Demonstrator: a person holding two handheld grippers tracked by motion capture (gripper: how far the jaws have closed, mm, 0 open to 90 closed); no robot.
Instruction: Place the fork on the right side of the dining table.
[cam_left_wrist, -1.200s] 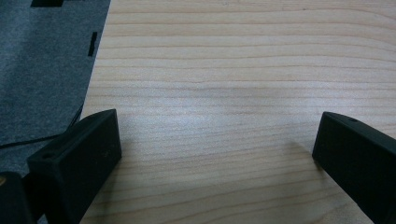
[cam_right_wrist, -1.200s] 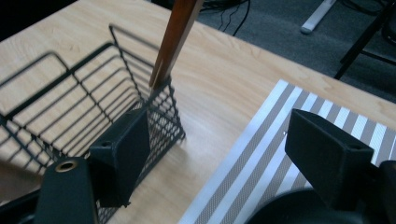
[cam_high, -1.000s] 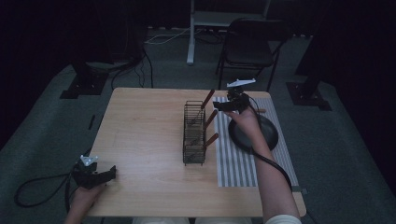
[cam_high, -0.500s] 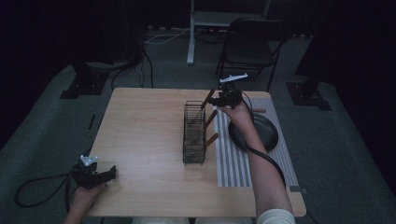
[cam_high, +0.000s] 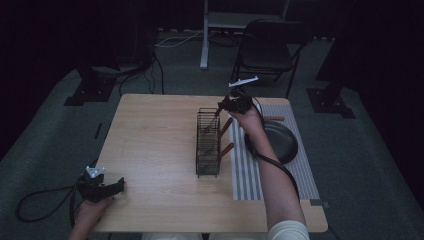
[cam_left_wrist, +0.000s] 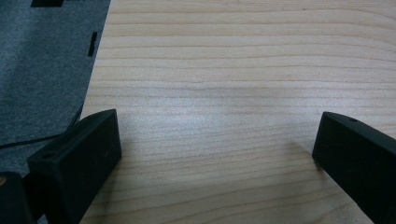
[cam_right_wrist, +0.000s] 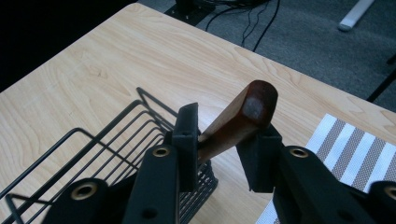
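A wooden utensil handle (cam_right_wrist: 233, 123) sits pinched between the closed jaws of the right hand-held gripper (cam_high: 223, 108) — its rounded end points up toward the camera, the rest slanting down into the black wire rack (cam_high: 207, 143) just below. Beside that gripper lie a striped mat (cam_high: 248, 172) and a dark pan (cam_high: 280, 140). The left hand-held gripper (cam_left_wrist: 215, 154) rests wide open and empty on the bare worktop (cam_high: 155, 145), well apart.

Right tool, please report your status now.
Right tool shut on wooden handle, above wire basket. Left tool open, resting on table. Nothing in the way.
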